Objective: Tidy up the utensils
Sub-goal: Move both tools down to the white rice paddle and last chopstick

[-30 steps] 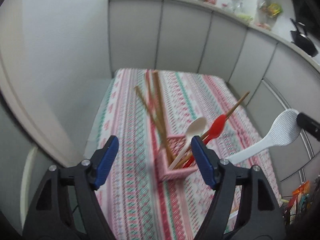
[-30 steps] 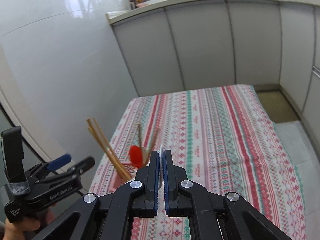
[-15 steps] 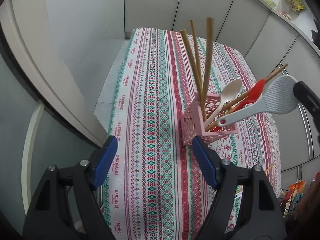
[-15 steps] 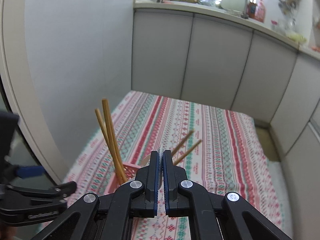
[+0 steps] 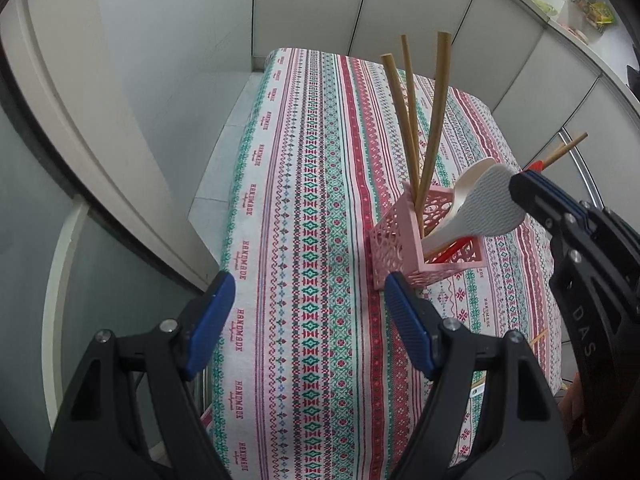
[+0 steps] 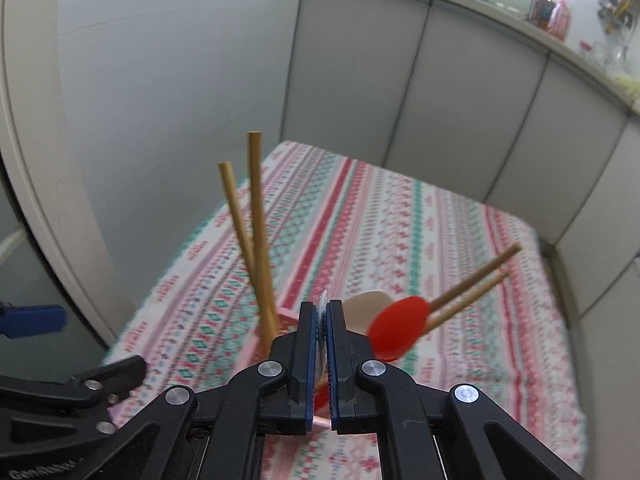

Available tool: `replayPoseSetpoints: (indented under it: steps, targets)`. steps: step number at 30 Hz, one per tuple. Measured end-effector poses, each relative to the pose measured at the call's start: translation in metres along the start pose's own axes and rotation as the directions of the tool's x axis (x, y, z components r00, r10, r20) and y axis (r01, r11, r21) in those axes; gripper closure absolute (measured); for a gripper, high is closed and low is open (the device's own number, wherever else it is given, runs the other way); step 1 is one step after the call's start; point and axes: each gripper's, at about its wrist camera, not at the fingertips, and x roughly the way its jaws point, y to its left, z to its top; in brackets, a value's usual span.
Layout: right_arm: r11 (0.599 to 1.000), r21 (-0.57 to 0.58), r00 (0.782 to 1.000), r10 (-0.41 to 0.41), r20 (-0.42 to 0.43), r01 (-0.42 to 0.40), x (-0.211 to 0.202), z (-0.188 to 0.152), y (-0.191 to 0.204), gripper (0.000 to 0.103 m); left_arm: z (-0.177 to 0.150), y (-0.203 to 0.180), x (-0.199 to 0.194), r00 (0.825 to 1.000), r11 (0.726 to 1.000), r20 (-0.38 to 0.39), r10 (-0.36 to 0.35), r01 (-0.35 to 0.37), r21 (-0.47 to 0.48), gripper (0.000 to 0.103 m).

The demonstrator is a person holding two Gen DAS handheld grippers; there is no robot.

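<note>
Striped worktop (image 5: 320,200) | pink basket (image 5: 394,240) | right claw (image 6: 322,312) clamps white rice paddle (image 5: 488,204) | left claw (image 5: 308,300) wide, empty

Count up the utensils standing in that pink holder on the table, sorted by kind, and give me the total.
Wooden chopsticks: 5, three upright and two leaning right.
White textured plastic rice paddle: 1, its head clamped in the right hand-held gripper.
Cream plastic spoon: 1.
Red plastic spoon: 1.
Total in the pink lattice plastic holder: 8.
</note>
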Motion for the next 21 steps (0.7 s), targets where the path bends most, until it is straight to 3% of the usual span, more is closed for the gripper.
replayPoseSetpoints:
  steps: [3,8,12,16,21]
  targets:
    - [0.999,0.016,1.000,0.029,0.002,-0.029,-0.006,0.001,-0.003,0.092,0.000,-0.002,0.000,1.000,1.000,0.001,0.000,0.000,0.001,0.026]
    - [0.998,0.027,0.998,0.050,0.031,-0.051,-0.033,0.001,-0.013,0.091,-0.002,-0.010,-0.001,1.000,1.000,0.002,-0.008,0.008,0.018,0.026]
    - [0.996,0.055,0.997,0.066,0.039,-0.068,-0.056,-0.003,-0.031,0.081,-0.007,-0.021,-0.003,1.000,0.998,-0.001,-0.022,0.022,0.054,0.026]
    - [0.990,0.115,0.996,0.086,0.007,-0.087,-0.071,-0.014,-0.056,0.075,-0.014,-0.035,-0.009,0.999,0.994,0.000,-0.041,0.040,0.101,0.026]
    - [0.977,0.196,0.994,0.098,-0.053,-0.086,-0.079,-0.037,-0.094,0.057,-0.028,-0.054,-0.006,0.998,0.986,-0.030,-0.056,0.060,0.156,0.026]
